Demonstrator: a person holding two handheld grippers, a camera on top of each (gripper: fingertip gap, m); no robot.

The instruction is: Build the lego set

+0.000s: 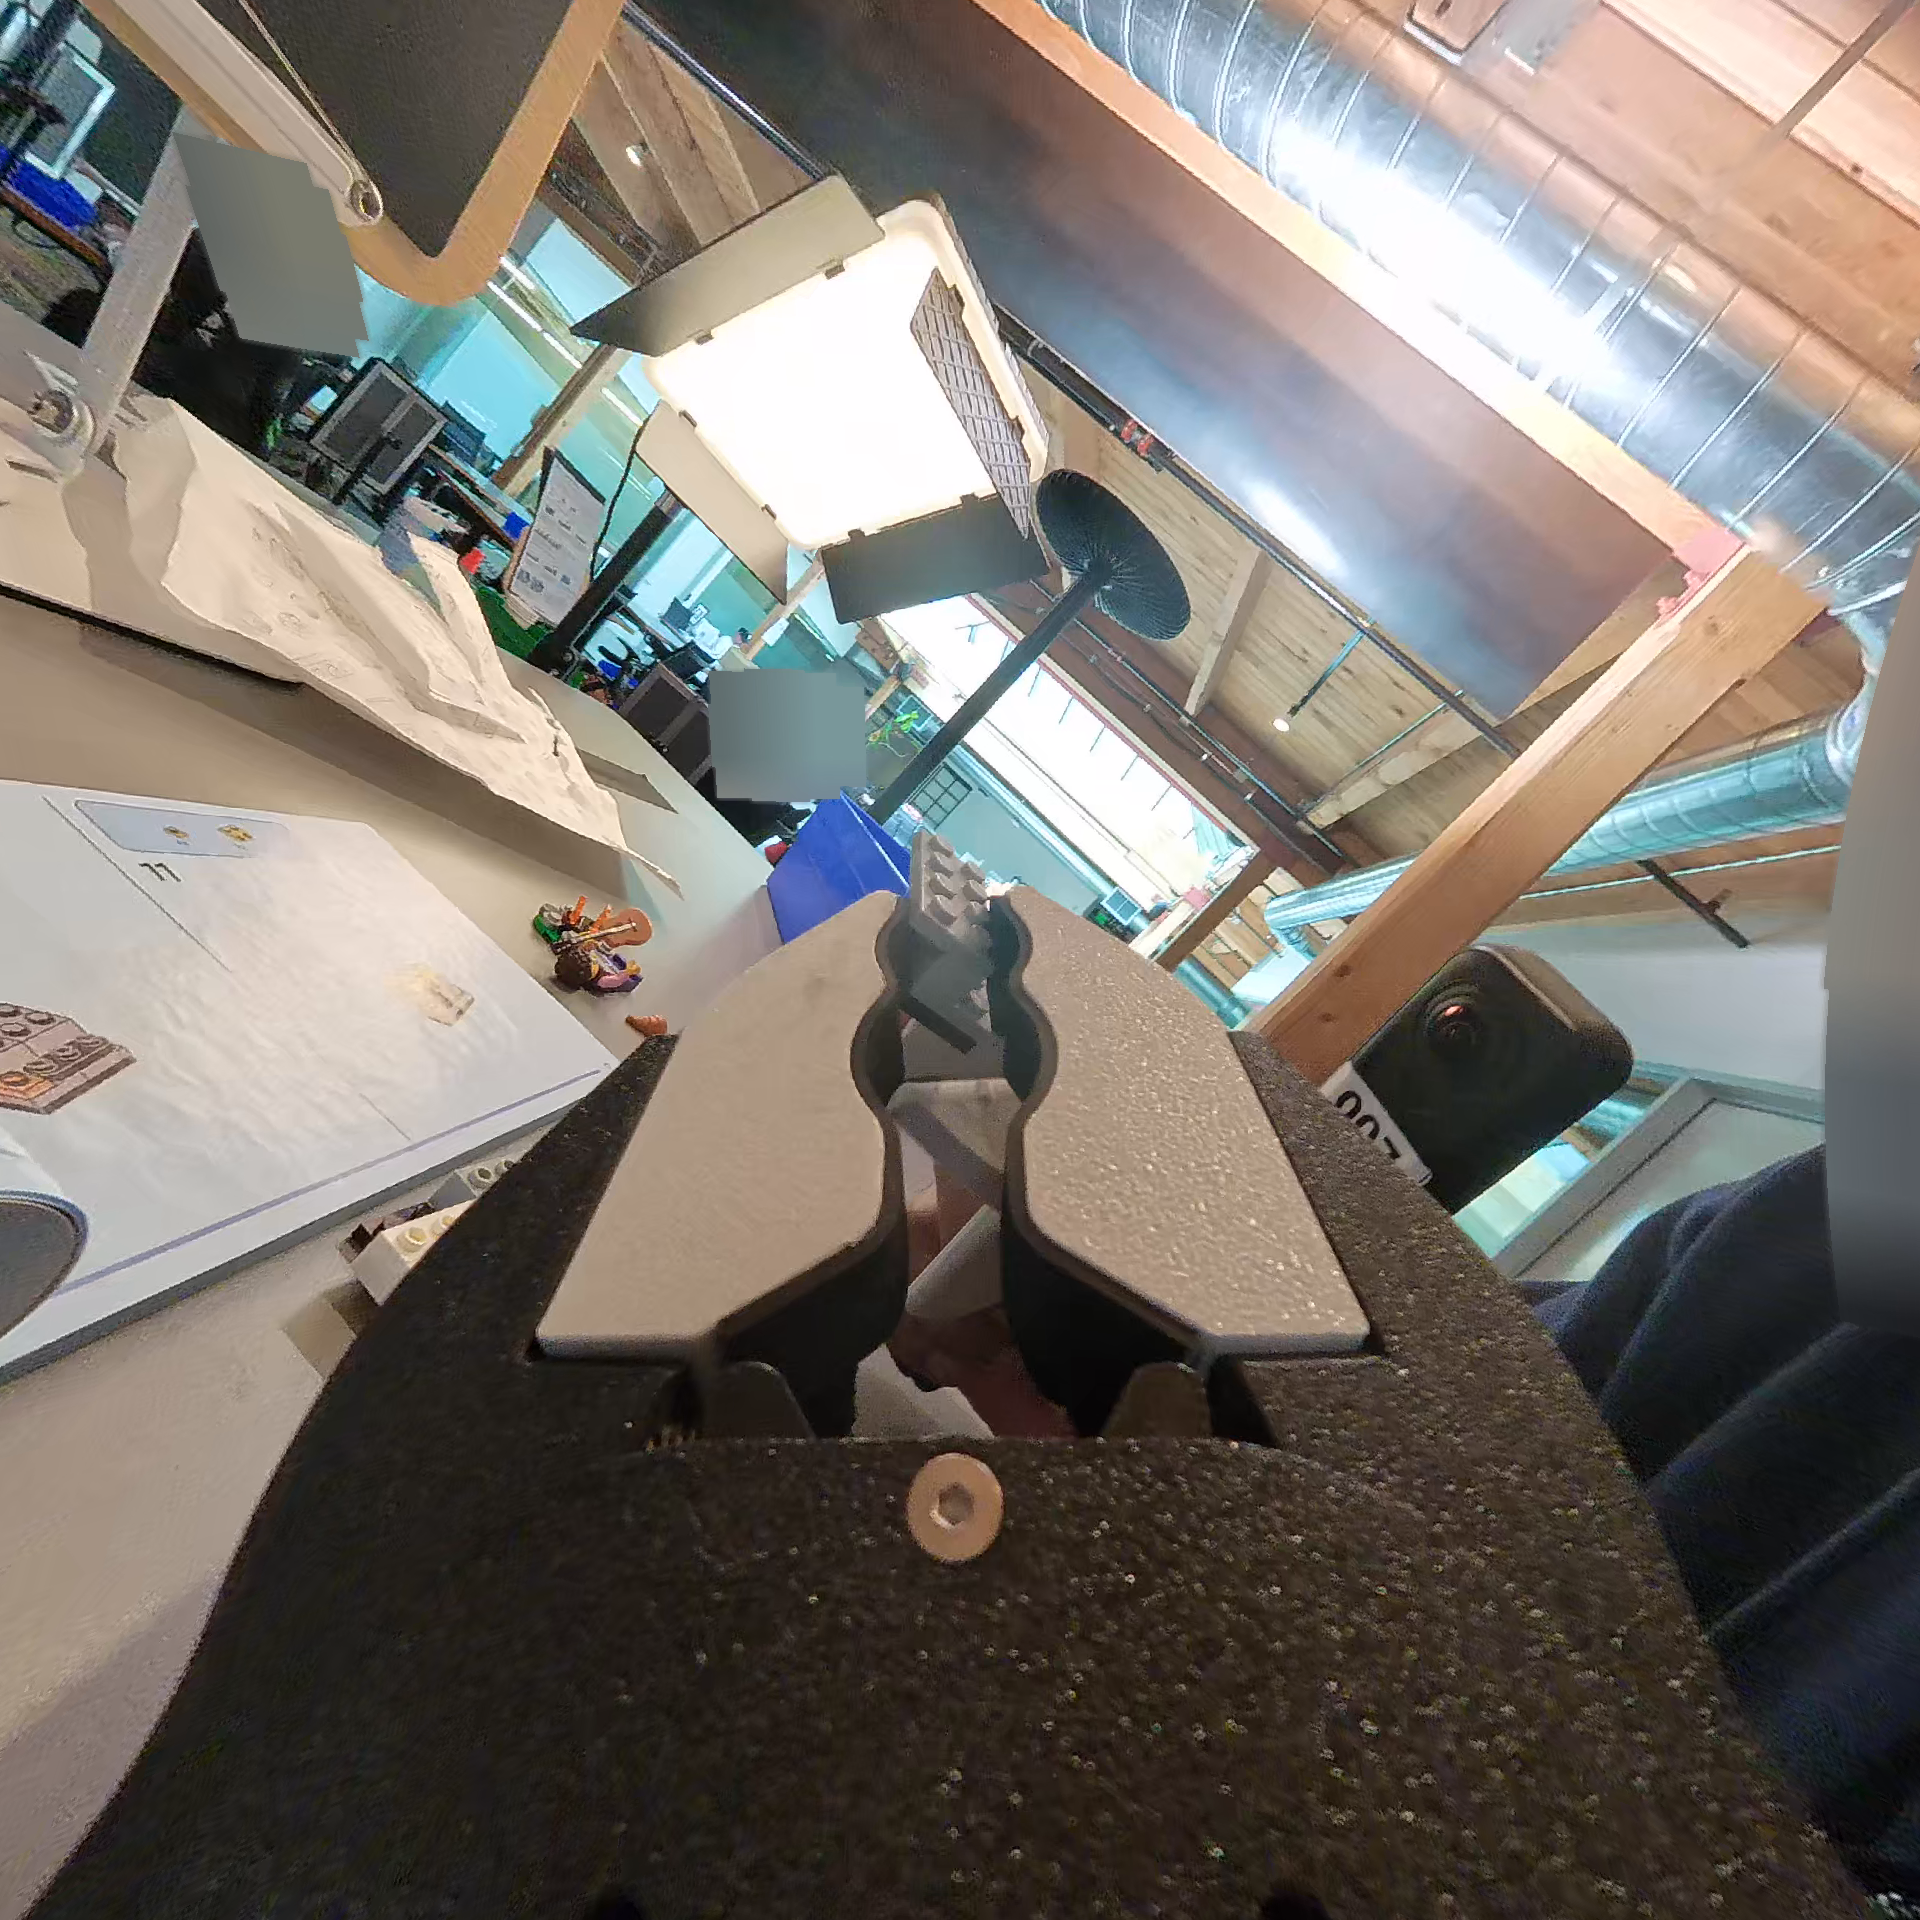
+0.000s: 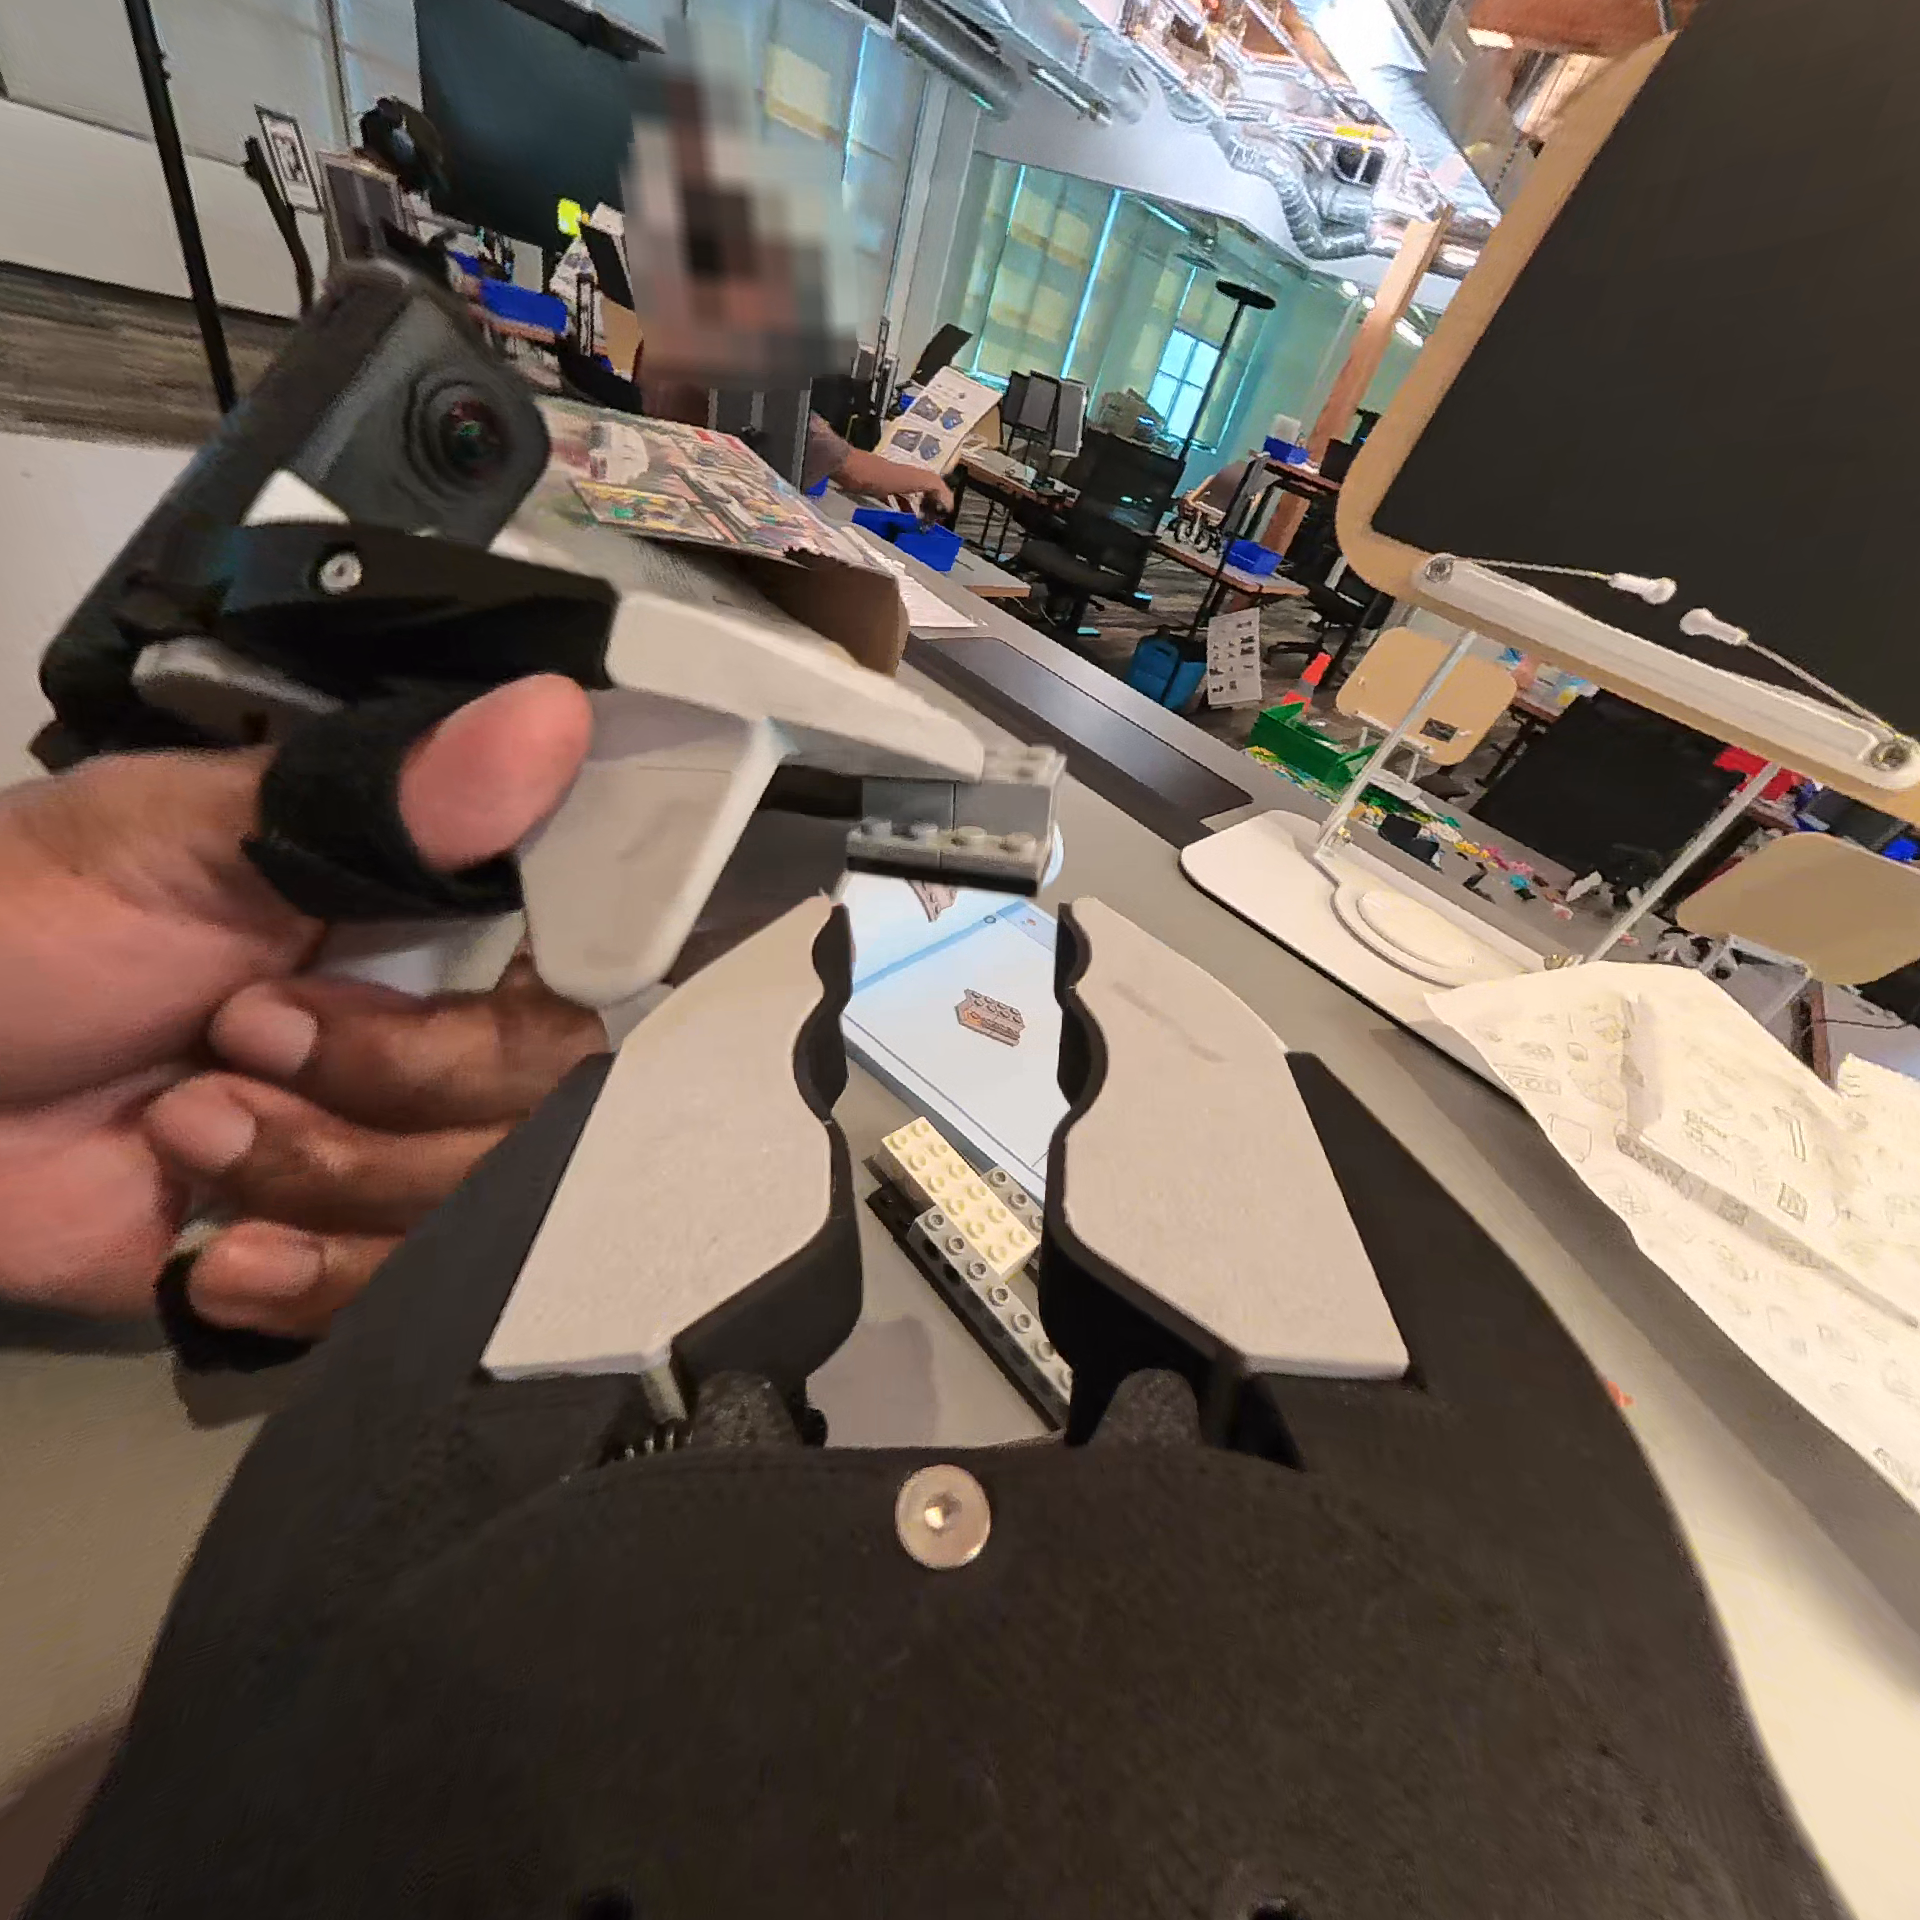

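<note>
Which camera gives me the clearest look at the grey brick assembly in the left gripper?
The right wrist view: it shows the grey brick assembly side-on, stud rows and dark underside visible, clamped at the left gripper tip. In the left wrist view the same assembly is mostly hidden between its own fingers, only the studded end poking out.

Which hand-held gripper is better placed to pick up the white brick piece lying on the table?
The right hand-held gripper, probably. Its fingers stand apart with nothing between them, right above the white brick piece. The left hand-held gripper already clamps a grey brick assembly.
</note>
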